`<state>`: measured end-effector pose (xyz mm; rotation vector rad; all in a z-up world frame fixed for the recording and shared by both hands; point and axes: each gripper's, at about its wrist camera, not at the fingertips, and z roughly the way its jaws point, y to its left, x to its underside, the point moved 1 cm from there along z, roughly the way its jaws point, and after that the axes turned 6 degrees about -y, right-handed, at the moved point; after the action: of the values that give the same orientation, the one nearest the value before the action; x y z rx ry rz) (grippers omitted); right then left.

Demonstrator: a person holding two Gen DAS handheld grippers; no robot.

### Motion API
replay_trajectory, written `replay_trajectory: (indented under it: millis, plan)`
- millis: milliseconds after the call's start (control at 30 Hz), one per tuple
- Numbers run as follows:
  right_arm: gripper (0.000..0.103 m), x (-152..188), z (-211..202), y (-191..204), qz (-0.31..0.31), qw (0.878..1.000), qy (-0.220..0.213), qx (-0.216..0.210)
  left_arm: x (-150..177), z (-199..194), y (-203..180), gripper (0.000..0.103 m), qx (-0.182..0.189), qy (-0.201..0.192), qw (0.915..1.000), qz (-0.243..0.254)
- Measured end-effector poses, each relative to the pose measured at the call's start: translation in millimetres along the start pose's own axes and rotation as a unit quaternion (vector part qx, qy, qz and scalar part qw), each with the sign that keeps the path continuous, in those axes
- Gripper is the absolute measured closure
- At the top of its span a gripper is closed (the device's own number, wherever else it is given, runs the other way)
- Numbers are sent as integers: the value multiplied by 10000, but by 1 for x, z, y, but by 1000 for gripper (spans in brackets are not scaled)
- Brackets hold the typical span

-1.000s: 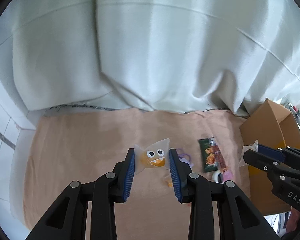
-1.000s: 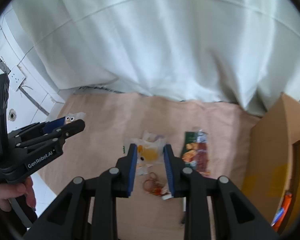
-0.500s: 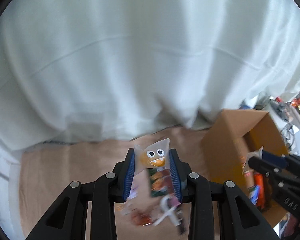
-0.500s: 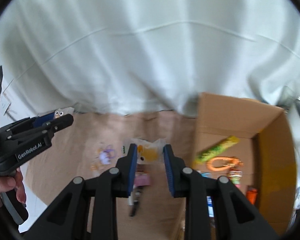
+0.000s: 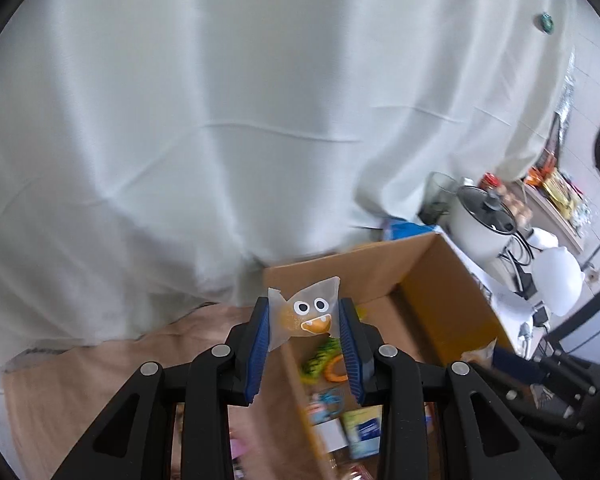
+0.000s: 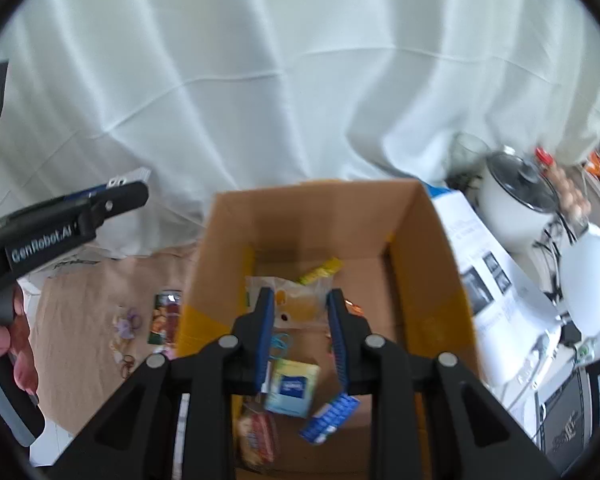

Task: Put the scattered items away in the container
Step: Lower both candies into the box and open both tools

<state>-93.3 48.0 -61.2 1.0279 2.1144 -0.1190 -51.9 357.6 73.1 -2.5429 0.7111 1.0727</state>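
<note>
Over the open brown cardboard box (image 6: 324, 216), both grippers (image 5: 304, 320) (image 6: 300, 312) grip translucent orange-filled packets (image 5: 306, 312) (image 6: 296, 300), ready for release inside.

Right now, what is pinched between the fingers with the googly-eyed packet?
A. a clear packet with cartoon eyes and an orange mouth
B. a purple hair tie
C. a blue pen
A: the left gripper's fingers clamp the translucent cartoon-face packet, above the brown cardboard box.
</note>
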Motion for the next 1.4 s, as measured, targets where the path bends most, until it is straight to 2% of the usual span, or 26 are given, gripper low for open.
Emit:
replay_trajectory:
  millis: [267,433,500,533,567,600,633,667,733,767,833,1033,1167,1400]
  plan:
    - [72,25,7,-36,223,9993,277,90,11,35,-47,68,184,412,9988,181]
    - [71,39,13,-40,324,9985,439,-3,26,48,-58,65,10,539,9981,301]
    - [69,43,15,-40,331,9983,475,-19,30,55,-61,56,-12,708,9967,387]
    - [66,45,15,-39,316,9983,482,-5,32,56,-63,45,-12,718,9966,409]
    - [59,47,16,-38,287,9983,504,38,33,55,-62,31,-1,665,9971,381]
    - [53,48,17,-38,256,9982,538,90,33,53,-60,22,12,620,9974,355]
    - [41,50,18,-37,246,9980,564,115,33,51,-59,8,30,598,9976,349]
    - [34,52,18,-37,256,9979,582,114,33,48,-57,7,53,578,9977,353]
    - [28,55,18,-39,305,9976,604,127,32,43,-57,7,88,520,9979,387]
    - [15,56,18,-39,312,9972,647,184,31,42,-57,6,103,525,9978,400]
    - [0,59,21,-38,255,9965,748,267,32,42,-56,5,140,591,9975,363]
    - [0,63,20,-29,1,9963,706,482,32,38,-46,5,135,625,9976,272]
    - [0,58,17,-25,47,9972,592,464,30,33,-32,5,39,607,9980,183]
    - [0,34,14,0,30,9984,364,439,29,8,28,5,-232,428,9985,-238]
